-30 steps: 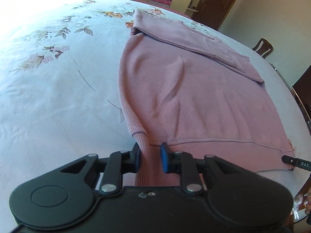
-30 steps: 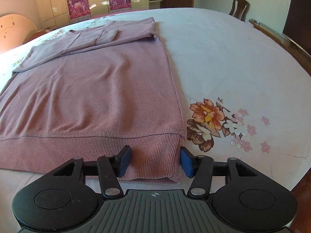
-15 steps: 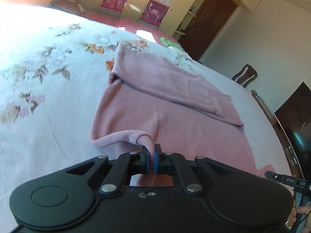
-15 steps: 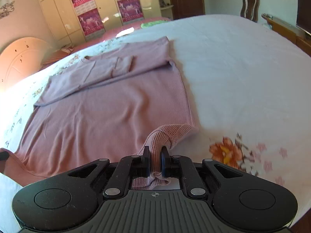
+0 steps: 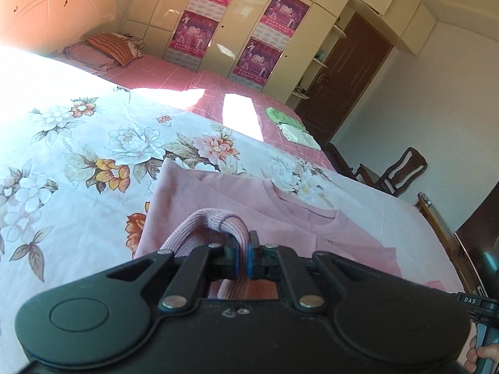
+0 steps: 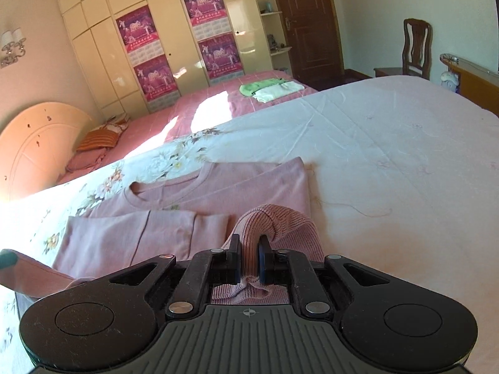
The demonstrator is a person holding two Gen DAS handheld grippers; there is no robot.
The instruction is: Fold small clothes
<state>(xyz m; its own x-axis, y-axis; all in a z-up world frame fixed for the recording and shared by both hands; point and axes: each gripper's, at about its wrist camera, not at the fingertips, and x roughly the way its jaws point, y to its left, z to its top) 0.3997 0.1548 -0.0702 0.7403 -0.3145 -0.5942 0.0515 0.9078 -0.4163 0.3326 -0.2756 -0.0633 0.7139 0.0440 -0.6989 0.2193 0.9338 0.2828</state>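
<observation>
A pink knit sweater point(image 5: 218, 196) lies on a floral bedsheet point(image 5: 78, 162), sleeves folded across its chest. My left gripper point(image 5: 242, 257) is shut on the ribbed hem's left corner point(image 5: 212, 221), lifted above the sweater near the neckline. In the right wrist view the sweater point(image 6: 193, 196) shows its collar and folded sleeves. My right gripper point(image 6: 249, 261) is shut on the hem's right corner point(image 6: 277, 218), also lifted over the upper body. The sweater's lower body hangs below the grippers, hidden.
A second bed with a pink cover point(image 6: 202, 106) stands beyond, with green and white folded cloths point(image 6: 268, 88) on it. Wardrobes with posters point(image 6: 174, 37), a brown door point(image 6: 305, 21) and a wooden chair point(image 6: 416, 46) lie further back. The bed's right side point(image 6: 389, 155) is plain sheet.
Both grippers closed on the hem corners, lifted them, and carried them forward over the sweater toward the collar.
</observation>
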